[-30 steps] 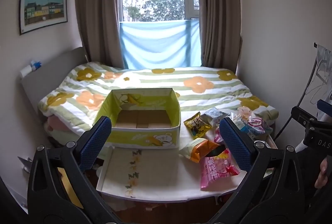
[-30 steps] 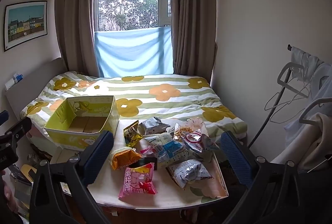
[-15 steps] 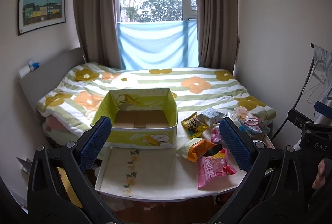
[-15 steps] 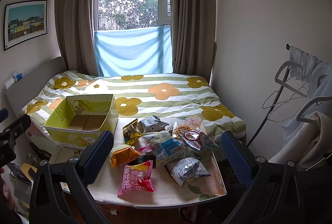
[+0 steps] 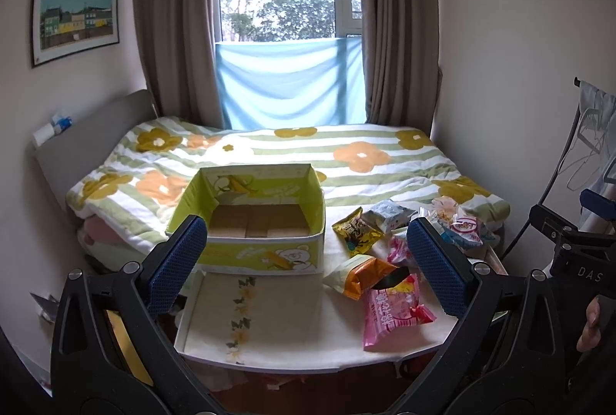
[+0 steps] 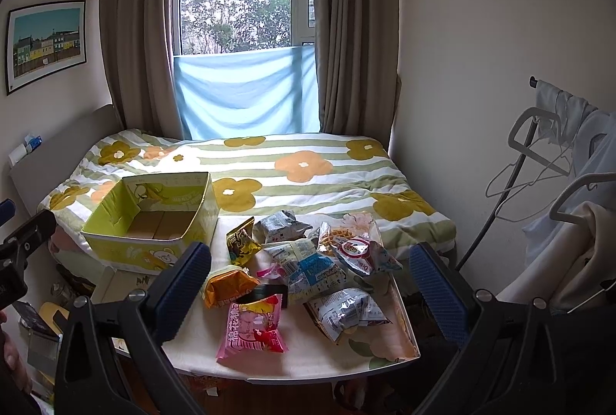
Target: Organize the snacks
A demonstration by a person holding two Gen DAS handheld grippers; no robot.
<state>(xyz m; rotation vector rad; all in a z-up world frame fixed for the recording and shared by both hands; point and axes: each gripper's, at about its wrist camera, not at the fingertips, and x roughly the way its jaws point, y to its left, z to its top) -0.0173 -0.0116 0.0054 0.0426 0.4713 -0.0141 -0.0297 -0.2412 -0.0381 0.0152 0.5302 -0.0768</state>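
Both views have drifted slightly as we hold each hand-held gripper, left (image 5: 304,253) and right (image 6: 308,282), wide open and empty above the snack packets (image 6: 308,261) beside the yellow box (image 5: 250,218).

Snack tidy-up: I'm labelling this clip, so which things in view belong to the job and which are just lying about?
Job:
yellow-green box, empty
pink packet
orange packet
yellow packet
blue-white packet
silver packet
left gripper, right gripper, both open

Lying about:
bed quilt
framed picture
hangers
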